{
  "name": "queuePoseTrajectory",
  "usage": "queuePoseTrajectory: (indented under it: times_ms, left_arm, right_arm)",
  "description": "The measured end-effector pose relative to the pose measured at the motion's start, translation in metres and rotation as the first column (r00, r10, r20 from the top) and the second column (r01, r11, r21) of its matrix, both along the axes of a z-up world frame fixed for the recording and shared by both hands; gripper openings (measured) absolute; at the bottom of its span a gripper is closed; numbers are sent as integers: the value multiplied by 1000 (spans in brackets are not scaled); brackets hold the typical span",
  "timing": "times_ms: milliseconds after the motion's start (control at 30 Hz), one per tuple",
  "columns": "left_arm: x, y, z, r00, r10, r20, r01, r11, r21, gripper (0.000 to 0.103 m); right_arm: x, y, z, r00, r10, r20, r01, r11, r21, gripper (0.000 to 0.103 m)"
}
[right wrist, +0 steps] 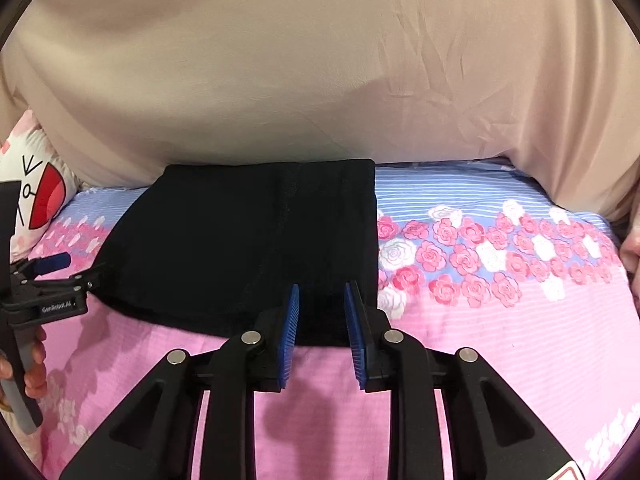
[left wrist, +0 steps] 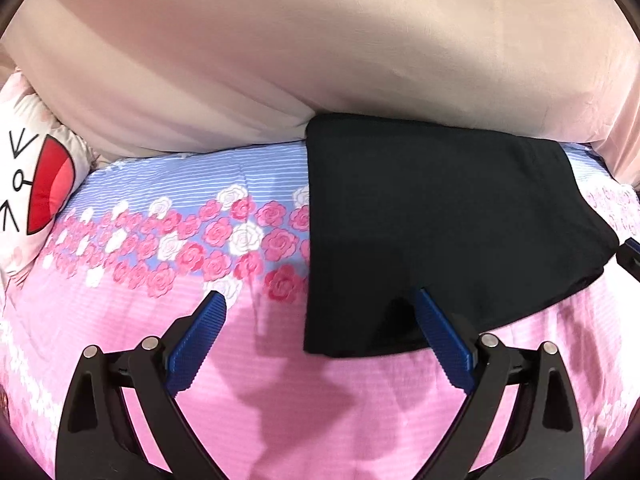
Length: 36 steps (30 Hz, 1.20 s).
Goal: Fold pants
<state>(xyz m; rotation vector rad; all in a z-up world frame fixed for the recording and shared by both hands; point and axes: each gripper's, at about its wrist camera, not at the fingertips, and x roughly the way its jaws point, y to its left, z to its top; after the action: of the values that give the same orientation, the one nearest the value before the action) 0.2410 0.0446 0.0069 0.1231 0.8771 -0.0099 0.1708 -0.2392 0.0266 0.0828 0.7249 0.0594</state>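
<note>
— Pants first: we see the folded black fabric pants lying as a flat rectangle on the bed's pink-and-blue rose-print sheet, far edge against the plain beige quilt. What does our left wrist view give that the right one lacks?

— We get the left tongs from behind: blue ribbed pads spread wide, nothing between them, one pad over the sheet, the other over the pants' near corner. At the far right edge we catch only a sliver of the other tool.

— From the right wrist view we see the left tongs side-on, with a person's hand wrapped around the grey handle, tilted down toward the bed. We read "GenRobot.AI" in white on the black body.

— And the right tongs?

— We see them parted by a narrow gap, gripping nothing, above the pants' near edge. Both views show the white cartoon-face cushion at left.
</note>
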Motion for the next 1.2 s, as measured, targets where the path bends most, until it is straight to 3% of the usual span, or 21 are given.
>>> queuePoseTrajectory:
  times_ms: [300, 333, 367, 400, 533, 700, 767, 800, 833, 900, 1067, 1100, 1133, 1200]
  left_arm:
    - [-16, -13, 11, 1000, -19, 24, 19, 1000, 15, 93]
    - [-11, -12, 12, 1000, -14, 24, 14, 1000, 5, 98]
    - [-7, -11, 11, 1000, -12, 14, 12, 1000, -10, 98]
    - [2, -7, 6, 1000, -12, -21, 11, 999, -51, 98]
    - [20, 12, -15, 990, -22, -141, -14, 968, -249, 98]
    - [40, 10, -45, 980, -50, -193, -11, 954, -301, 98]
    - [42, 9, -46, 982, -57, -182, -6, 945, -328, 94]
    - [41, 6, -44, 980, -96, -172, 29, 935, -354, 72]
    - [39, 5, -41, 977, -126, -174, 51, 923, -381, 60]
    - [32, 1, -31, 980, -124, -158, 65, 939, -339, 44]
    - [12, 10, -18, 980, -130, -153, 73, 941, -329, 31]
    - [7, 12, -16, 980, -129, -150, 74, 942, -327, 29]
    - [-1, 13, -13, 981, -130, -146, 78, 945, -319, 25]
    - [-12, 14, -9, 982, -128, -140, 82, 952, -296, 22]
  right_arm:
    - [-8, -3, 1, 1000, -16, -4, 16, 999, 32, 23]
    - [-1, -5, 1, 1000, -14, -8, 14, 999, 33, 27]
    - [6, -8, -2, 1000, -16, -24, 17, 999, 28, 46]
    - [13, -13, -7, 998, -45, -45, 46, 999, 19, 53]
    - [26, -30, -31, 992, -35, -120, 51, 989, 136, 57]
    - [44, -41, -59, 984, -12, -180, 63, 958, 281, 60]
    - [46, -38, -59, 985, -5, -171, 54, 956, 288, 50]
    - [45, -36, -57, 986, -2, -166, 49, 958, 282, 45]
    - [42, -33, -54, 987, 7, -160, 37, 961, 274, 35]
    - [33, -26, -45, 989, 9, -145, 25, 972, 234, 29]
    - [11, -21, -33, 990, 27, -140, 4, 977, 212, 25]
    - [6, -21, -32, 989, 20, -147, 10, 980, 197, 20]
    - [2, -23, -32, 988, 3, -152, 24, 985, 173, 6]
    - [-4, -28, -31, 989, 11, -149, 18, 982, 187, 1]
